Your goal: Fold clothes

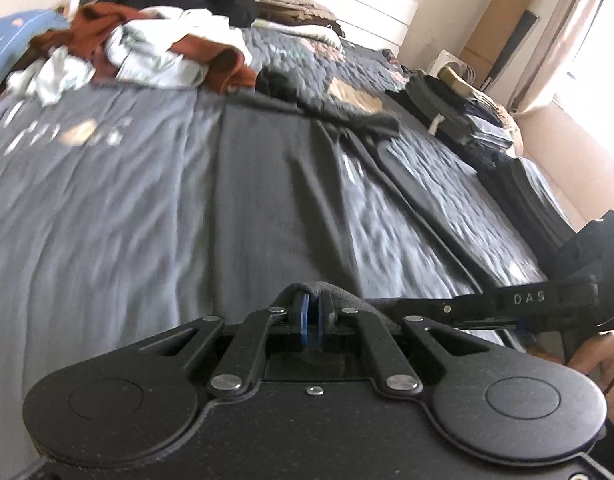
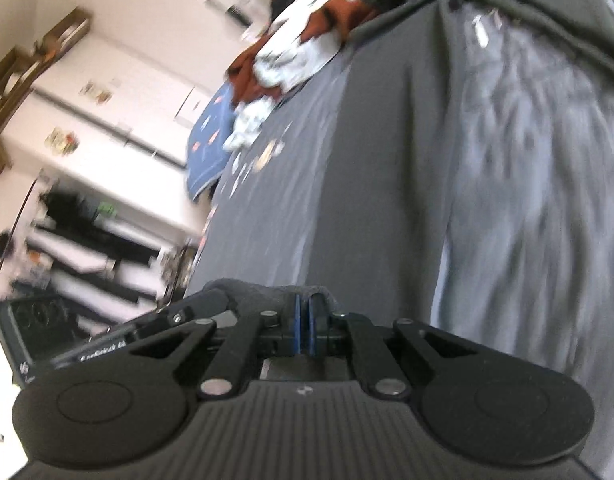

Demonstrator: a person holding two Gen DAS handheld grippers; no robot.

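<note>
A dark grey garment [image 1: 283, 184] lies stretched along the bed, its near edge lifted. My left gripper [image 1: 312, 300] is shut on that near edge, with cloth bunched over the blue pads. In the right wrist view the same dark grey garment [image 2: 371, 168] runs away from me, and my right gripper [image 2: 303, 304] is shut on its edge too, a fold of cloth over the fingertips. The right gripper's black body and a hand show at the right of the left wrist view. The left gripper's body shows at lower left in the right wrist view.
A heap of unfolded clothes [image 1: 139, 52], rust, white and black, sits at the bed's far left. Folded dark clothes [image 1: 459, 116] are stacked along the right side by the window. The grey quilted bedspread [image 1: 87, 200] lies under it all. White cupboards [image 2: 107, 112] stand beyond the bed.
</note>
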